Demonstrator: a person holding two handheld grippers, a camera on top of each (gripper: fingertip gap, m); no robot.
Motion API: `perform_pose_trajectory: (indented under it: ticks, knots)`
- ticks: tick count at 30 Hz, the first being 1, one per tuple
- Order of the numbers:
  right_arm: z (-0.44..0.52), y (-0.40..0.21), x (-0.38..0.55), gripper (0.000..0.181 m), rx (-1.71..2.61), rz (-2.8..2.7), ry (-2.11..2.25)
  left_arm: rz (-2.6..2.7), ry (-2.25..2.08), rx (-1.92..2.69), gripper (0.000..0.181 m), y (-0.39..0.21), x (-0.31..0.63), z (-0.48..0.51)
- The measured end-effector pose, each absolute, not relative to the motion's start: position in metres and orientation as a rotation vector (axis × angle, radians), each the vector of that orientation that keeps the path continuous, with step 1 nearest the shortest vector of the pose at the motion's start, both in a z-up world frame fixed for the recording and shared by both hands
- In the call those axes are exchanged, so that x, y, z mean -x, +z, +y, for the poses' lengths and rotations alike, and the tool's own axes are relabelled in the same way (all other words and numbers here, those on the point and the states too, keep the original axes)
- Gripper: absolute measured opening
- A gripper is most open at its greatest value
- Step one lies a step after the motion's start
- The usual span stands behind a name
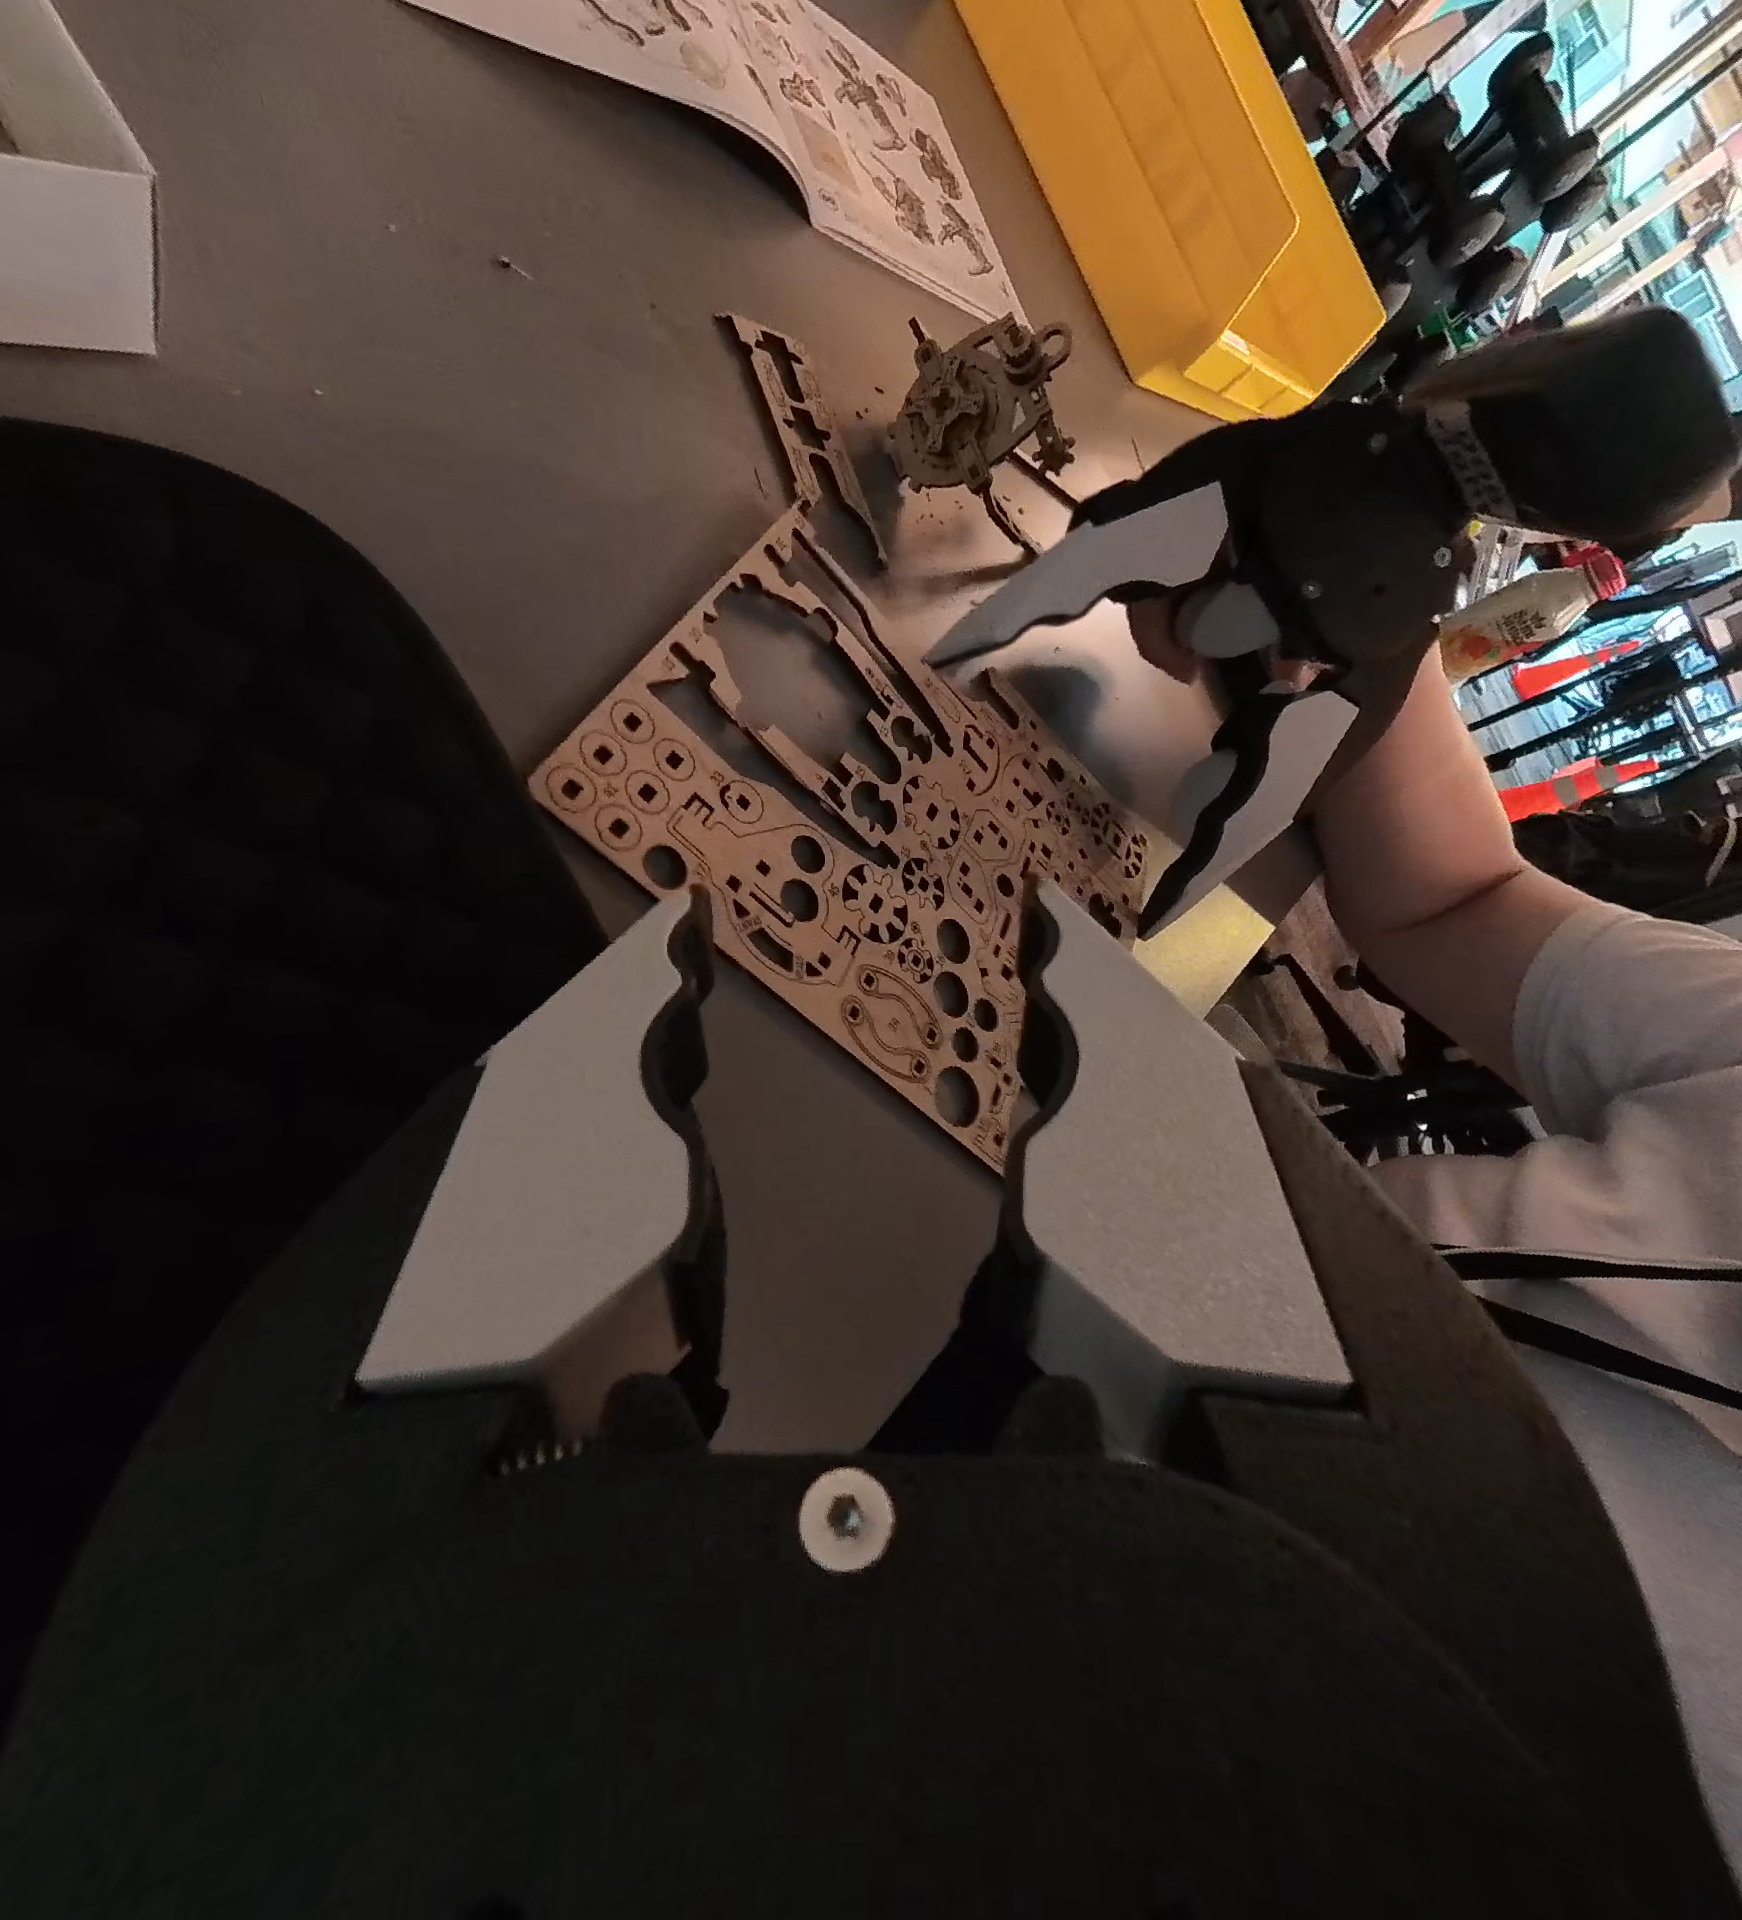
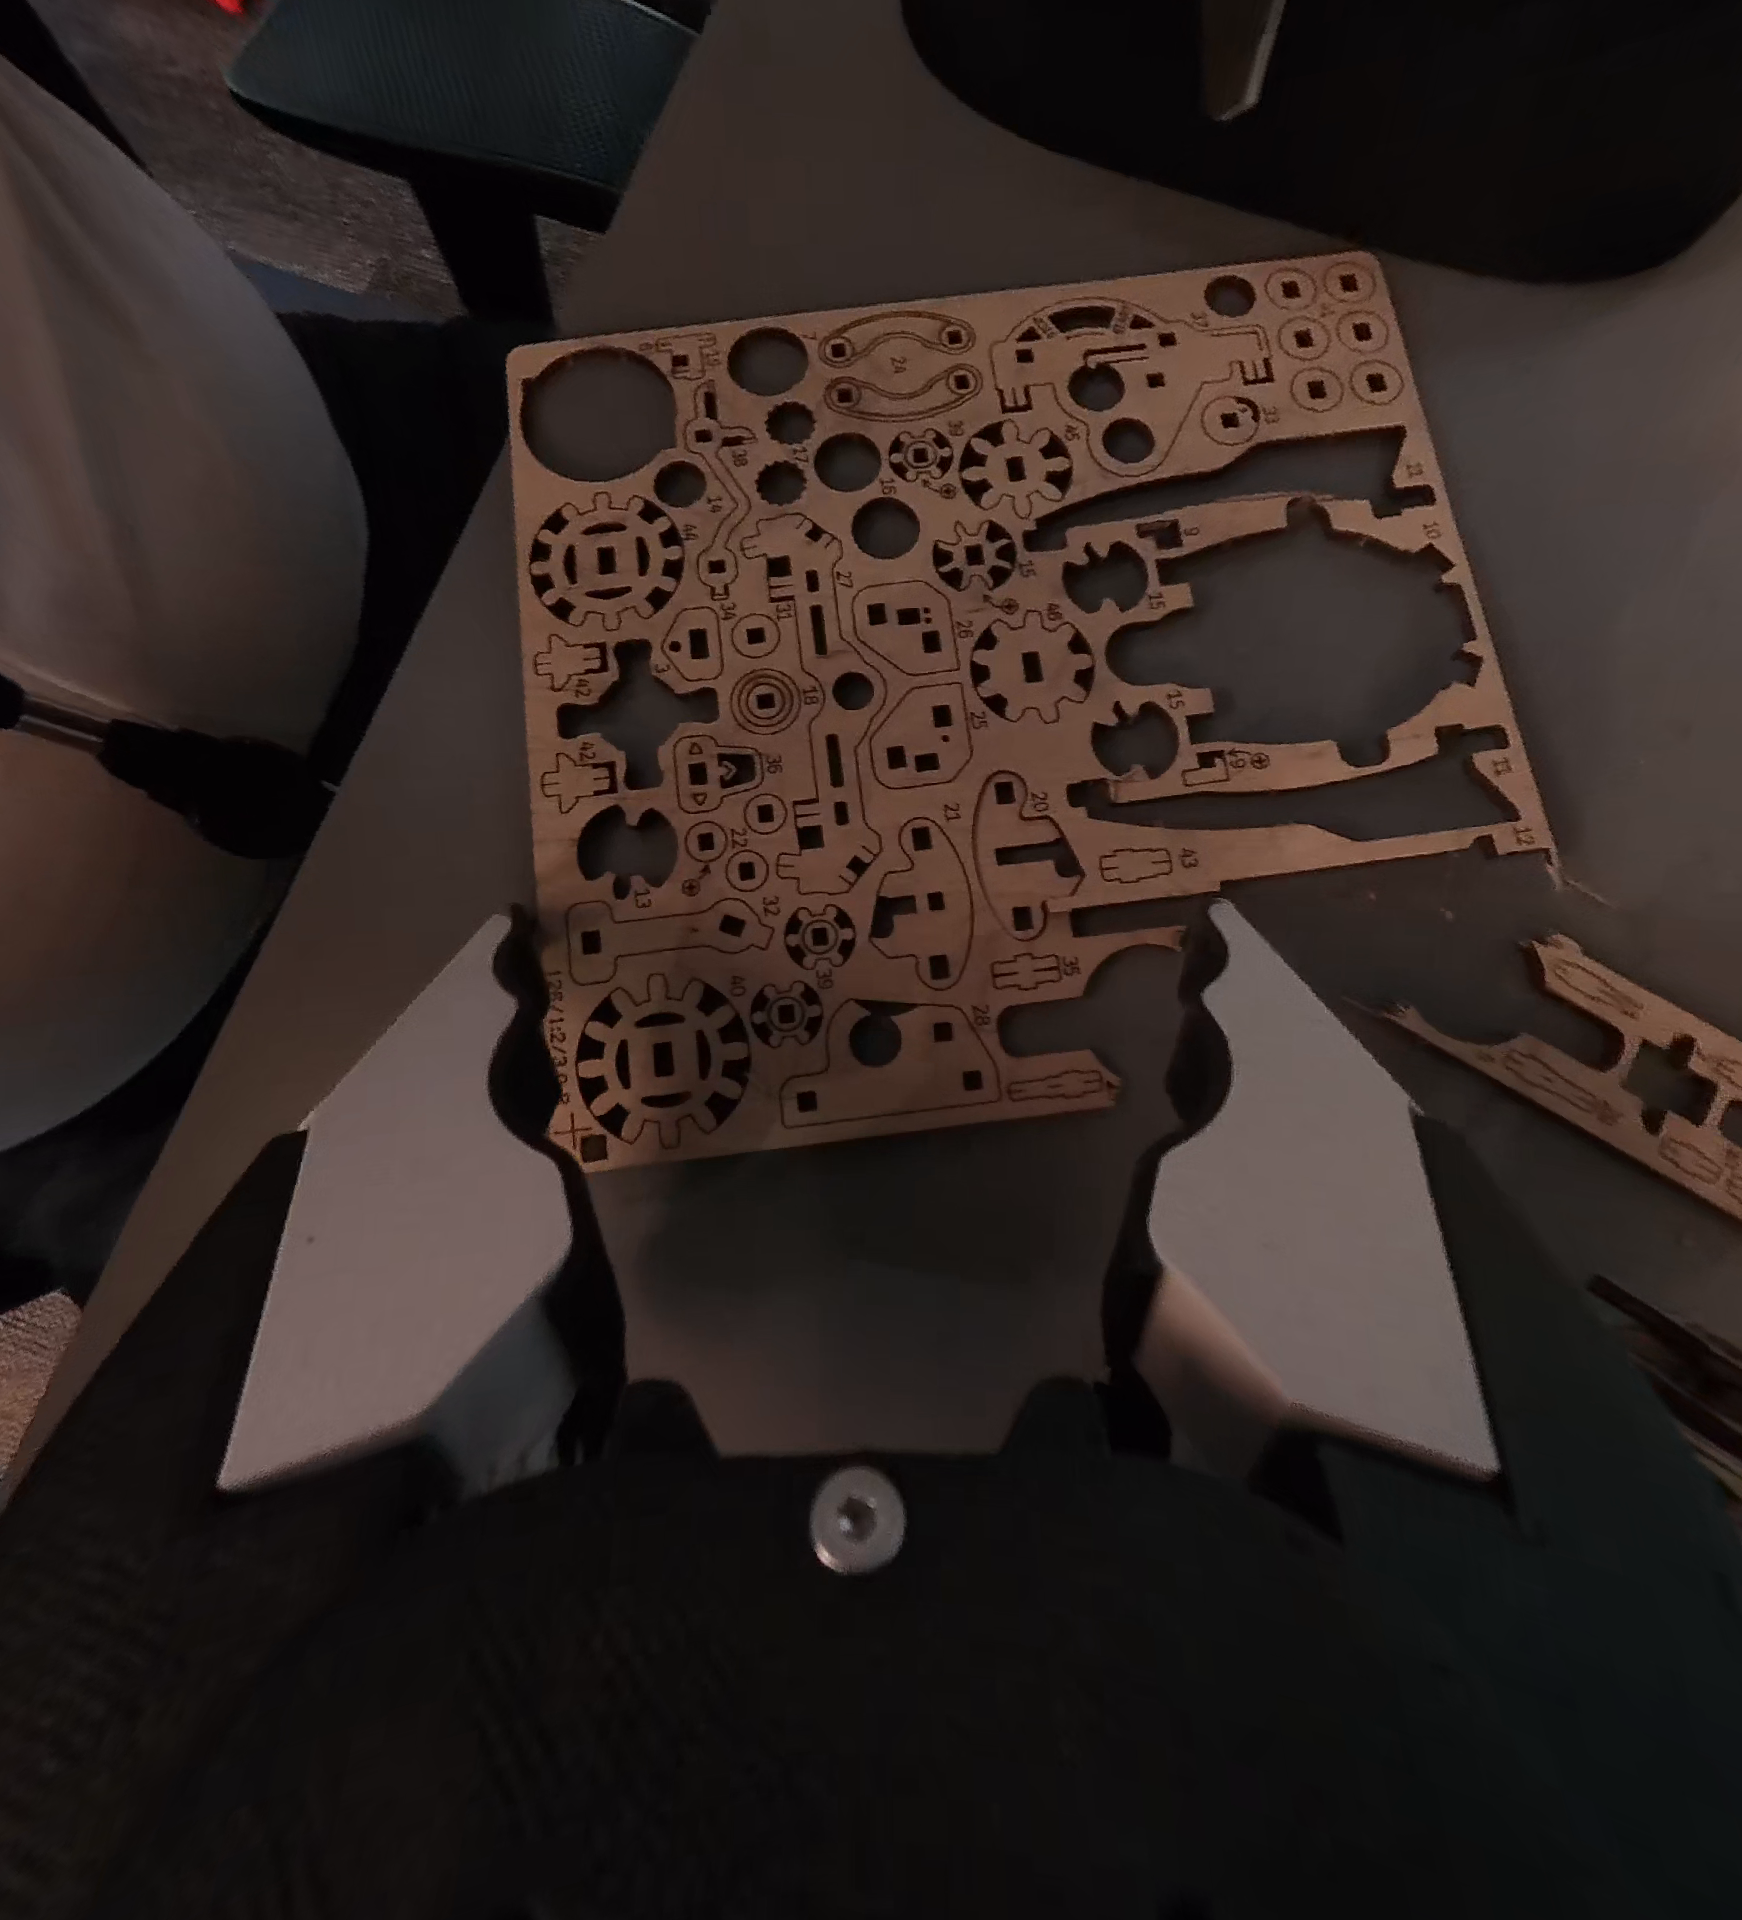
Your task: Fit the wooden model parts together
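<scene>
A laser-cut wooden parts sheet point(image 1: 825, 831) lies flat on the grey table, with gears and shapes still in it and several holes where parts are gone; it fills the right wrist view point(image 2: 950, 675). A broken-off wooden strip point(image 1: 794, 416) lies beyond it, also at the right in the right wrist view point(image 2: 1677, 1091). A partly built wooden model point(image 1: 971, 416) stands behind the strip. My left gripper point(image 1: 862, 914) is open and empty, just short of the sheet's near corner. My right gripper point(image 2: 862, 925) is open and empty, over the sheet's near edge; it also shows in the left wrist view point(image 1: 1043, 790).
A yellow plastic bin point(image 1: 1189, 187) and an open instruction booklet point(image 1: 846, 114) lie at the table's far side. A white box point(image 1: 25, 187) sits at the far left. A black chair back point(image 1: 171, 831) stands by the table's edge. A person's sleeve point(image 1: 1625, 1091) is at the right. Spacing between my two grippers at the tips: around 15 cm.
</scene>
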State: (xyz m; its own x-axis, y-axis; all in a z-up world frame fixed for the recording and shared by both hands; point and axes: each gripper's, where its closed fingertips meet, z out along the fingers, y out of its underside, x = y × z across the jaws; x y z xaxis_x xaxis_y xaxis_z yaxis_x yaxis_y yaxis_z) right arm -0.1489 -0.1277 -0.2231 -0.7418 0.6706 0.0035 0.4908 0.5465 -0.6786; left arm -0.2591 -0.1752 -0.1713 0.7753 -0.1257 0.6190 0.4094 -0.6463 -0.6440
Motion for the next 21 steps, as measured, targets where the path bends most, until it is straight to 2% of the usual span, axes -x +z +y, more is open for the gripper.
perform_pose_trajectory:
  ticks: [8,15,17,21]
  knots:
    - [-0.127,-0.222,0.149,0.12,0.954,-2.523,0.971,-0.167,-0.753,2.115,0.06,-0.168,0.27,-0.17]
    - [-0.128,-0.219,0.151,0.12,0.899,-2.51,0.939,0.028,-0.554,2.142,0.071,-0.161,0.296,-0.151]
    - [-0.132,-0.217,0.149,0.107,0.846,-2.524,0.946,0.055,-0.542,2.162,0.072,-0.164,0.302,-0.148]
    - [-0.133,-0.215,0.15,0.104,0.804,-2.516,0.916,0.068,-0.617,2.181,0.071,-0.172,0.303,-0.146]
